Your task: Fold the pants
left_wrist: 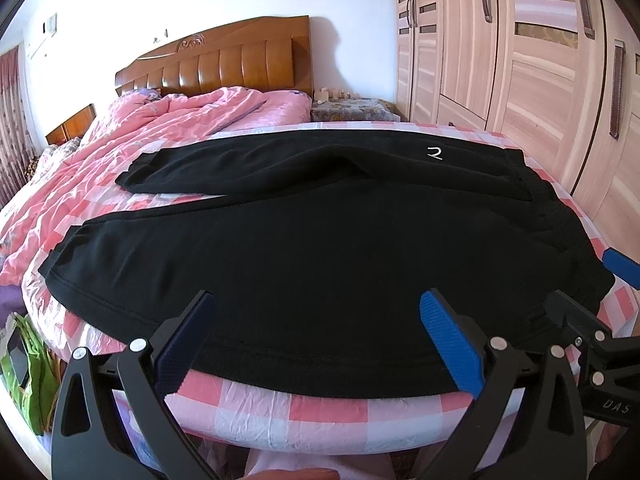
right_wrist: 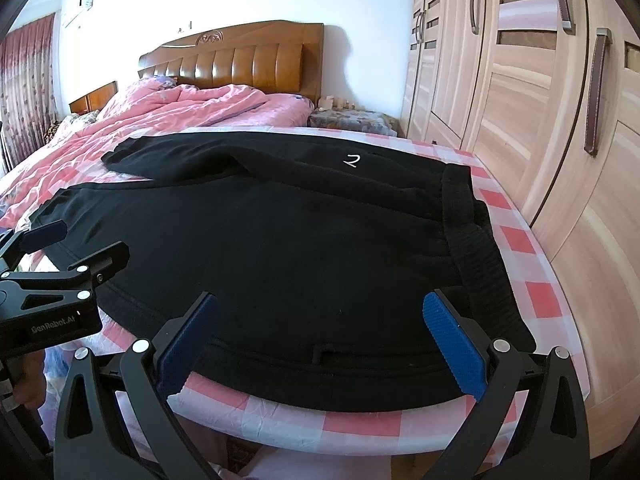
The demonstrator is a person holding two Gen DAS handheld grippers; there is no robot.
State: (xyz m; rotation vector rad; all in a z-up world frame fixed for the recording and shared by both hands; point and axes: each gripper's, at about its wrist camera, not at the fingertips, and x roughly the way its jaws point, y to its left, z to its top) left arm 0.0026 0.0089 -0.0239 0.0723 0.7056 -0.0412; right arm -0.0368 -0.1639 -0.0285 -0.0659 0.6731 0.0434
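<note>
Black pants point(left_wrist: 312, 240) lie spread flat across the foot of the bed, legs pointing left, waistband point(right_wrist: 476, 248) at the right, a small white mark point(right_wrist: 351, 161) near the hip. My left gripper point(left_wrist: 316, 304) hovers open over the near leg's lower edge, its blue pads point(left_wrist: 452, 344) wide apart and holding nothing. The right gripper point(right_wrist: 320, 306) is open too, above the near edge close to the waistband. Each view catches the other gripper at its side: the right gripper point(left_wrist: 580, 284) and the left gripper point(right_wrist: 84, 240).
The bed has a pink and white checked sheet point(left_wrist: 328, 408) and a crumpled pink quilt point(left_wrist: 168, 120) at the far left. A wooden headboard point(left_wrist: 224, 60) stands behind. Wardrobe doors point(right_wrist: 540, 120) run close along the right. A green bag point(left_wrist: 28, 360) sits on the floor at left.
</note>
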